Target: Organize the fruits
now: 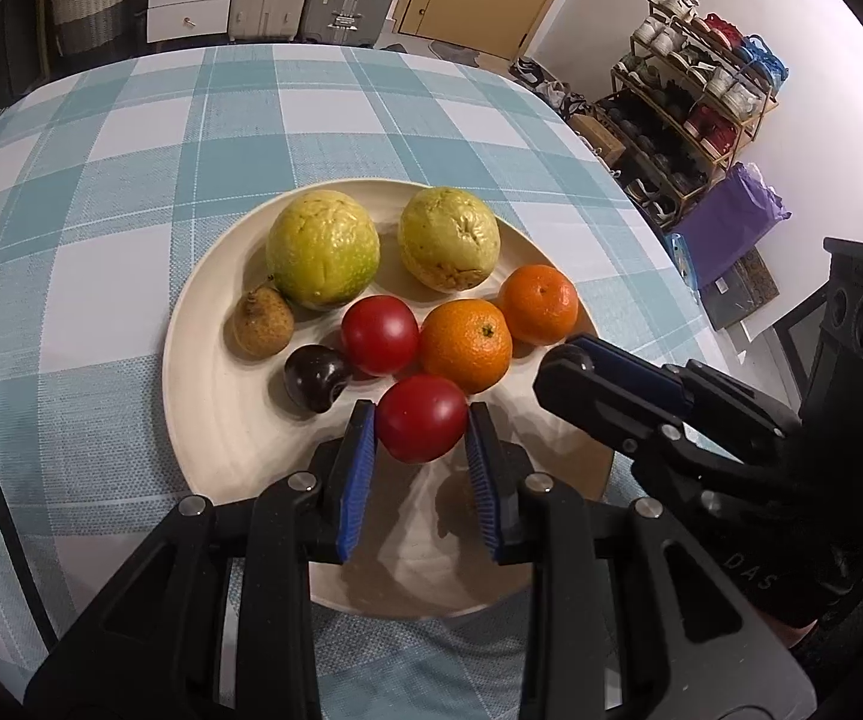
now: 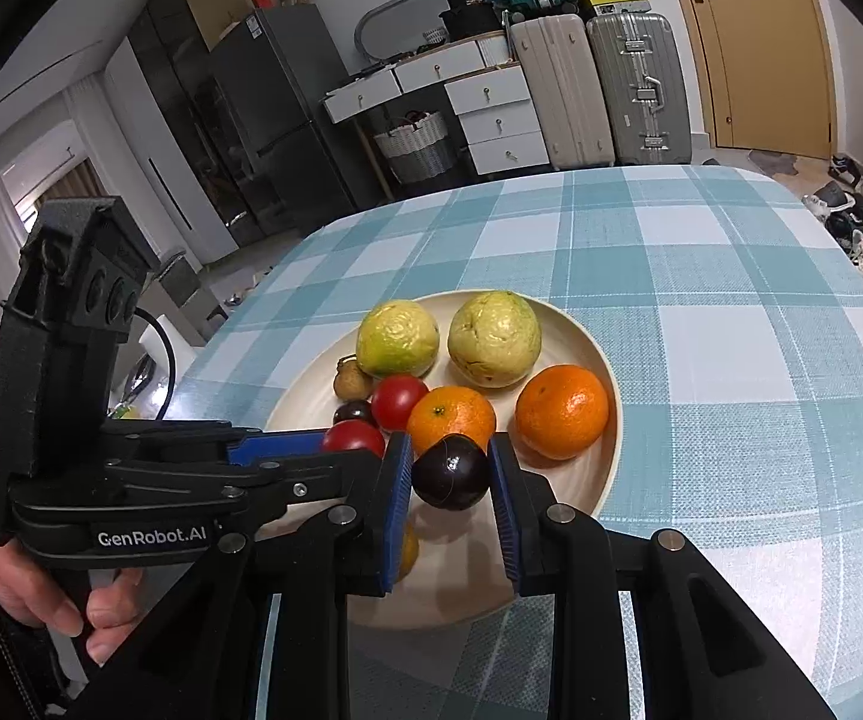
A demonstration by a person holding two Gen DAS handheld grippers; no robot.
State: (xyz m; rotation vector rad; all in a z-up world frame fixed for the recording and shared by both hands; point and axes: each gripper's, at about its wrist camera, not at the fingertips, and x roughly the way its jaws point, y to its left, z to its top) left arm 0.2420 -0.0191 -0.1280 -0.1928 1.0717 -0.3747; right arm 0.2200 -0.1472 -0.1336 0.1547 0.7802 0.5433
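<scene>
Red tomato (image 1: pixel 421 417) clamped at its widest in the left gripper (image 1: pixel 421 438), dark plum (image 2: pixel 451 472) likewise in the right gripper (image 2: pixel 451 480), both over the plate (image 1: pixel 215 420). Smooth, soft-skinned, light: bruisable, squeeze gently.

Left gripper (image 1: pixel 421 429) pitched steeply down, blue pads clamped on red tomato (image 1: pixel 421 425). Right gripper (image 2: pixel 451 471) angled down, pads pinching dark plum (image 2: pixel 451 473). Bare hand (image 2: pixel 53 597) wraps left gripper's handle.

An orange fruit (image 2: pixel 408 549) on the plate (image 2: pixel 605 420) is mostly hidden behind blue jaws.
</scene>
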